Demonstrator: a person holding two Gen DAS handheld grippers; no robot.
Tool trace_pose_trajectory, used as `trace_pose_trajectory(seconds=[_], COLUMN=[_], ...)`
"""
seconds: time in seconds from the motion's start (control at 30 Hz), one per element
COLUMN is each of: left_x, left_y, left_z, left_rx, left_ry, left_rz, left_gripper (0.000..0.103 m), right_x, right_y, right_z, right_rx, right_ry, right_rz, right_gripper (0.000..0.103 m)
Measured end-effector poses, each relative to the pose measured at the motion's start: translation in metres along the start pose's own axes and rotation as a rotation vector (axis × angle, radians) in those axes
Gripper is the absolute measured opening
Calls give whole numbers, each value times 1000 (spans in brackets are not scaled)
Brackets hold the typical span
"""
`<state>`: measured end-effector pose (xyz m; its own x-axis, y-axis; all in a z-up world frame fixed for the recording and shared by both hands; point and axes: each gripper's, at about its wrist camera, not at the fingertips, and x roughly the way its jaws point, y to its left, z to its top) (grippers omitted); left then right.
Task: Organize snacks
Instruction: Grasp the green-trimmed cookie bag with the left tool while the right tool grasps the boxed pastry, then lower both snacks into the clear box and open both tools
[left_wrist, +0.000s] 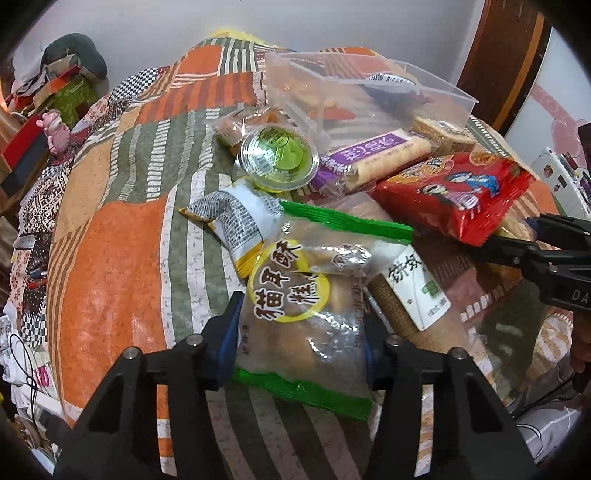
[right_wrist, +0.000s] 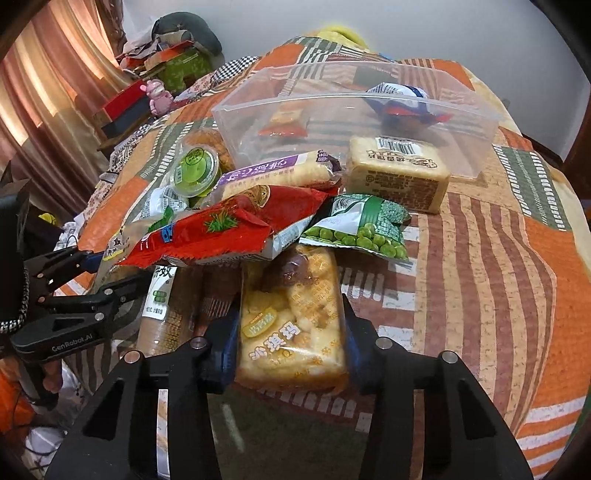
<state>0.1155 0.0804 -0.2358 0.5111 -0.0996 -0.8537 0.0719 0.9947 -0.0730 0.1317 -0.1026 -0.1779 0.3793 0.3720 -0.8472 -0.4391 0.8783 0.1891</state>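
My left gripper (left_wrist: 299, 332) is shut on a clear snack bag with green ends and a yellow ring label (left_wrist: 310, 310). My right gripper (right_wrist: 290, 332) is shut on a clear pack of yellow sachima pastry (right_wrist: 291, 325). A pile of snacks lies ahead: a red packet (left_wrist: 454, 192) (right_wrist: 221, 229), a purple-labelled cracker pack (left_wrist: 369, 158) (right_wrist: 277, 173), a green jelly cup (left_wrist: 277, 155) (right_wrist: 195, 170), a green pea bag (right_wrist: 362, 229) and a beige cake block (right_wrist: 399, 173). A clear plastic bin (left_wrist: 369, 92) (right_wrist: 354, 110) behind holds a few packets.
Everything lies on a patchwork orange, green and brown cover (left_wrist: 122, 240) (right_wrist: 498, 258). A pink toy (left_wrist: 55, 129) and stacked boxes (right_wrist: 125, 107) stand far left. A tall roll of biscuits (left_wrist: 417, 295) lies beside the left bag. The right gripper shows in the left wrist view (left_wrist: 517, 243).
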Motion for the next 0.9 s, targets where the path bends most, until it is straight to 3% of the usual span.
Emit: trace_pose_trajectory(seconds=[0.47, 0.9], left_x=[-40, -60], left_y=[0, -15], left_z=[23, 70], left_rx=[-32, -35], left_ry=[-116, -215], left_rz=[1, -6], left_gripper=[48, 48], right_x=[-37, -74], right_y=[-21, -40], right_z=[-1, 29], right_rx=[32, 60], right_ry=[-82, -224], right_rz=[-5, -35], right_gripper=[42, 42])
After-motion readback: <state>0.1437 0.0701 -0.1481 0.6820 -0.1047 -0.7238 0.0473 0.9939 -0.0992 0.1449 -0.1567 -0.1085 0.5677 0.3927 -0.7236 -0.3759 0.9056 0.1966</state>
